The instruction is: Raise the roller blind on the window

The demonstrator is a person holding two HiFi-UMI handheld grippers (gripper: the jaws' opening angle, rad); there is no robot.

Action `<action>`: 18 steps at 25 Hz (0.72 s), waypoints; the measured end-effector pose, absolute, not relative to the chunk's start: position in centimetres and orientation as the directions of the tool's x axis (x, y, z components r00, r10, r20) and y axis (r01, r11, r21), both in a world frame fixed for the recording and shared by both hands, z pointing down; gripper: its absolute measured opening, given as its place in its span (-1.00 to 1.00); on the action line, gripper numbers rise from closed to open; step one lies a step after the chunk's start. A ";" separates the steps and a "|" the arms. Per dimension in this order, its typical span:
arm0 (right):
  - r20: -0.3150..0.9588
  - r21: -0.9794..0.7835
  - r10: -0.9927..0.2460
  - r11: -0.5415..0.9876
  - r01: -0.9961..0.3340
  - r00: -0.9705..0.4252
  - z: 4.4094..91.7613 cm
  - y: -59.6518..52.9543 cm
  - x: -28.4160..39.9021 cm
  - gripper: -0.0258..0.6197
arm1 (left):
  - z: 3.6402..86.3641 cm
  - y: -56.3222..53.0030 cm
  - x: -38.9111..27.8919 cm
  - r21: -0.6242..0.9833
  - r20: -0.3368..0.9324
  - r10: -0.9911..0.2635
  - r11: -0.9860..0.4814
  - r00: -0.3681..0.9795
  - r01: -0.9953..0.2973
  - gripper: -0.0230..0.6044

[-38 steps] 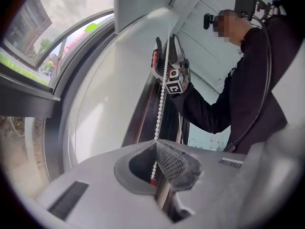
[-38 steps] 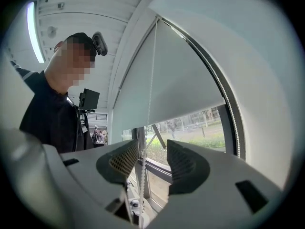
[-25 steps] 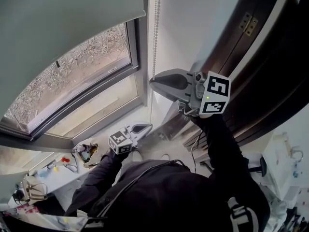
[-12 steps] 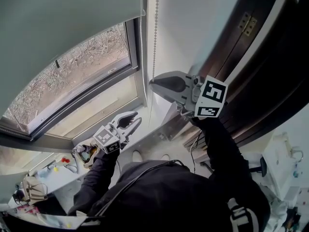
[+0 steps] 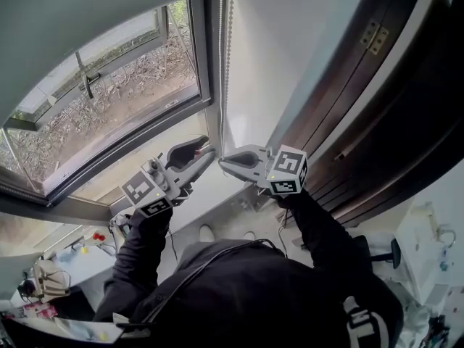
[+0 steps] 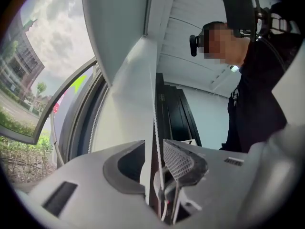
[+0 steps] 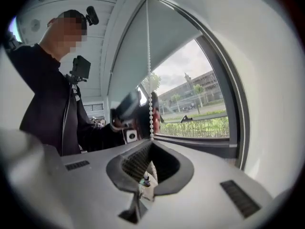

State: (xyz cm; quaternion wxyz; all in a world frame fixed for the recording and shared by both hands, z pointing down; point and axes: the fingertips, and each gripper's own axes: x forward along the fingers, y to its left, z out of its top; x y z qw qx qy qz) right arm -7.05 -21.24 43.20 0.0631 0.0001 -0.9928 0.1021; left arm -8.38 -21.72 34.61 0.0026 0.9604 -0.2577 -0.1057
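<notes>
Two grippers share one job here, which I read as hauling the bead chain (image 5: 224, 64) hand over hand, caught at a change of grip. Nearest, both arms reach up and forward from the chest. The left sleeve (image 5: 141, 259) rises steeply and the right sleeve (image 5: 319, 220) angles in from the right, so the tools meet nose to nose just beside each other. The right gripper (image 5: 226, 162) points left, its fingers clenched on the chain, which drops straight into their closed tip in that gripper's own view (image 7: 151, 144). The left gripper (image 5: 206, 154) points up and to the right. Its fingers stand slightly apart with the chain (image 6: 156, 123) running through the gap against one pad, not yet pinched. The next move calls for the left fingers to close firmly before the right ones let go, then for a pull straight down the chain's line. Both must work the same strand of the loop, and I cannot tell which strand each has. Beyond, the roller blind (image 5: 94, 13) hangs with its lower edge high, leaving much of the window (image 5: 123, 100) uncovered.
</notes>
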 end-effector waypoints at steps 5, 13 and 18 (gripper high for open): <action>0.195 -0.317 0.051 0.948 -0.013 -0.979 50.4 -19.2 -7.4 -0.90 | 31.8 -21.1 -6.6 0.033 -0.195 -0.430 -0.901 0.881 -0.433 -0.57; 0.176 -0.341 0.087 0.940 0.022 -0.981 51.0 -16.5 -8.1 -0.90 | 30.6 -21.0 -5.5 -0.010 -0.141 -0.411 -0.909 0.901 -0.416 -0.57; 0.168 -0.340 0.080 0.940 0.018 -0.983 50.8 -16.0 -7.8 -0.90 | 30.7 -20.4 -5.2 -0.005 -0.098 -0.370 -0.928 0.924 -0.372 -0.69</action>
